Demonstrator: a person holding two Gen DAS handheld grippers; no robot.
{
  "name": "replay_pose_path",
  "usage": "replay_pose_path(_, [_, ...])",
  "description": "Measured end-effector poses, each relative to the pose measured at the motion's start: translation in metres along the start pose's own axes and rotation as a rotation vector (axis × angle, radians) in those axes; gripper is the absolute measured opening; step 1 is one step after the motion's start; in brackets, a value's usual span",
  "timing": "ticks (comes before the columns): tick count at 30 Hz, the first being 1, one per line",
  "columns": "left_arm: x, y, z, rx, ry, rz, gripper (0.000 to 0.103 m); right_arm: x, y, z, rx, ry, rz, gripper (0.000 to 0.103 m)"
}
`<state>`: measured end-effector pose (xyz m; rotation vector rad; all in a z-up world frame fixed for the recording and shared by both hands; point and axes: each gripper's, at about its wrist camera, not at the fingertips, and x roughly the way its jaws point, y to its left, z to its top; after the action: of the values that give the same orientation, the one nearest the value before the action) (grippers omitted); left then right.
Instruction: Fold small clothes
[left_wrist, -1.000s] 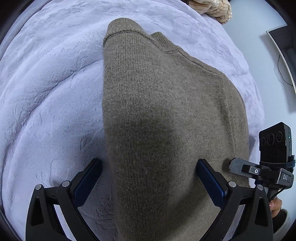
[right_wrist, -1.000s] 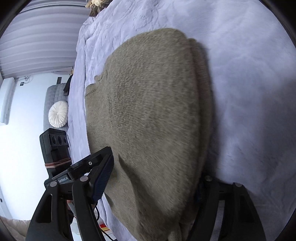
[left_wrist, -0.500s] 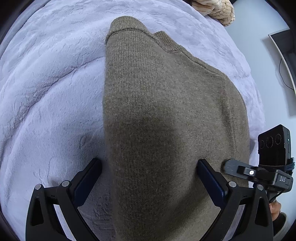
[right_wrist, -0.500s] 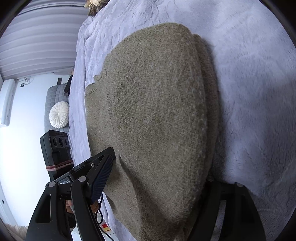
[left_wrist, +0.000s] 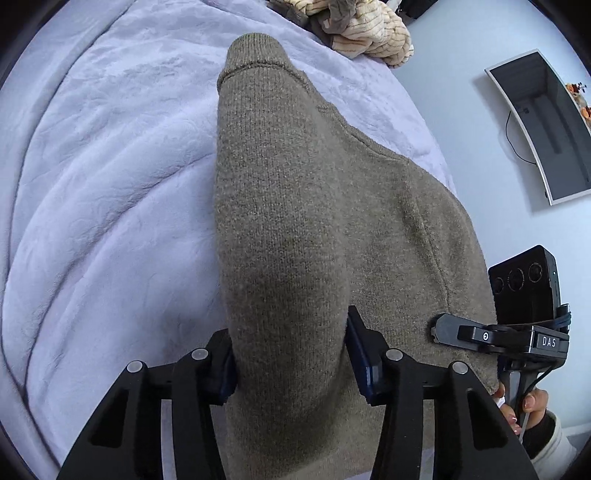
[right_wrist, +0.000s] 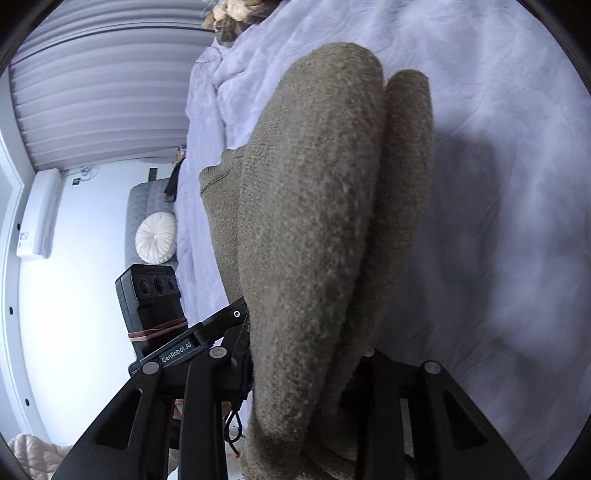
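Note:
An olive-brown knit sweater (left_wrist: 303, 206) lies on a pale lilac bedspread (left_wrist: 110, 184). My left gripper (left_wrist: 290, 350) is shut on a bunched fold of the sweater near its lower edge, the knit bulging up between the blue pads. In the right wrist view the same sweater (right_wrist: 314, 221) is pinched by my right gripper (right_wrist: 306, 354), with a doubled fold rising ahead of it. The right gripper also shows at the right of the left wrist view (left_wrist: 517, 332).
A heap of beige and brown clothes (left_wrist: 362, 29) lies at the far end of the bed. A wall screen (left_wrist: 543, 122) hangs to the right. A grey sofa with a white round cushion (right_wrist: 155, 240) stands beyond the bed's edge.
Both grippers have closed on the sweater, from wide open to pinching a fold each. The cloth between them has bunched and lifted.

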<state>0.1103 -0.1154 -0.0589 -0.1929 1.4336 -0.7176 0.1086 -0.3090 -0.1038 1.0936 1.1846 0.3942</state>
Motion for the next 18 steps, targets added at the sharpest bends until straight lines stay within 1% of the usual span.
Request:
replay_pose_path(4, [-0.037, 0.019, -0.024, -0.028, -0.005, 0.021, 0.051, 0.016, 0.023, -0.027, -0.007, 0.02, 0.021, 0.034])
replay_pose_path(6, [-0.051, 0.033, -0.043, -0.048, 0.001, 0.039, 0.051, 0.03, 0.031, -0.043, 0.0, 0.037, 0.029, 0.034])
replay_pose_path(9, [-0.066, 0.058, -0.073, -0.086, 0.015, 0.07, 0.051, 0.055, 0.04, -0.067, -0.002, 0.079, 0.025, 0.034])
replay_pose_path(12, [-0.071, 0.088, -0.099, -0.156, 0.032, 0.105, 0.051, 0.088, 0.041, -0.088, 0.017, 0.125, 0.024, 0.034])
replay_pose_path(13, [-0.071, 0.098, -0.107, -0.173, 0.035, 0.134, 0.051, 0.1, 0.04, -0.093, 0.018, 0.141, 0.006, 0.034])
replay_pose_path(14, [-0.07, 0.105, -0.112, -0.189, 0.04, 0.167, 0.051, 0.111, 0.04, -0.097, 0.013, 0.155, -0.026, 0.037])
replay_pose_path(15, [-0.07, 0.114, -0.117, -0.211, 0.05, 0.21, 0.051, 0.123, 0.038, -0.1, 0.015, 0.17, -0.077, 0.037])
replay_pose_path(16, [-0.073, 0.121, -0.122, -0.229, 0.046, 0.226, 0.051, 0.132, 0.035, -0.101, 0.022, 0.184, -0.132, 0.04])
replay_pose_path(18, [-0.088, 0.131, -0.127, -0.254, 0.008, 0.207, 0.051, 0.139, 0.03, -0.102, 0.027, 0.191, -0.268, 0.049])
